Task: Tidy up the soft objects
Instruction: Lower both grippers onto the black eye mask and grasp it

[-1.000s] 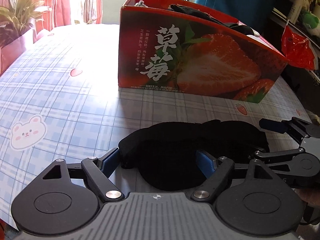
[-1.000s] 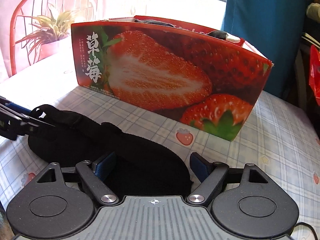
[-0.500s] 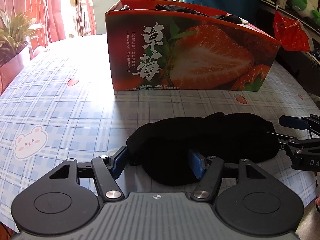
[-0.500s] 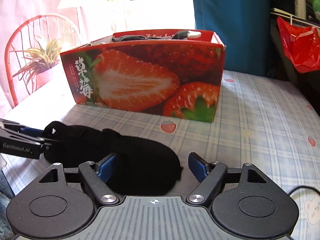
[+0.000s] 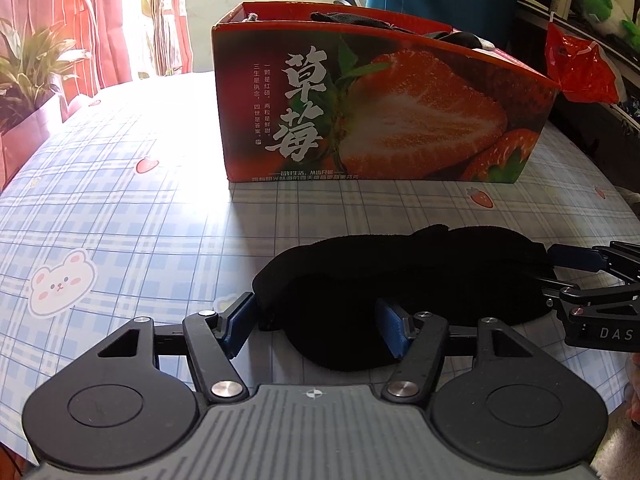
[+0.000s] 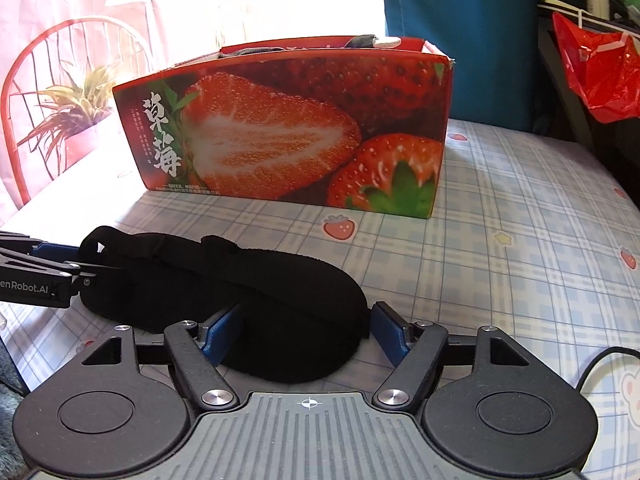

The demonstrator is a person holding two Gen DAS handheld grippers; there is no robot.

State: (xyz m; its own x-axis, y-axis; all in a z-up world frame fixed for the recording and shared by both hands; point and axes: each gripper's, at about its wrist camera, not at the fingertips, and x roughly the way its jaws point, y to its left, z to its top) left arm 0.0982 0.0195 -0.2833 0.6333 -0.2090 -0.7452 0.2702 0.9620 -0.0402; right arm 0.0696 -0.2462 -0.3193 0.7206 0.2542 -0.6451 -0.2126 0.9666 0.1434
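Straddling one end of the black eye mask (image 5: 400,280) with the left claw (image 5: 315,306), roughly half open, one pad beside the strap loop and the other down on the padding; not being able to tell about any real pinch there. Closing the right claw (image 6: 307,310) around the opposite end, with fabric between the pads but seemingly not yet squeezing it. Leaving the mask flat on the tabletop (image 5: 140,220), just in front of the strawberry box (image 5: 380,120) and apart from it.

Probably risking, from here:
- catching only the top layer or the strap, so dragging rather than lifting;
- scraping fingertips along the checked cloth and rucking it up;
- pulling the two ends unevenly, letting the limp middle sag and snag on the box's front wall;
- nudging the light box backward while going in.
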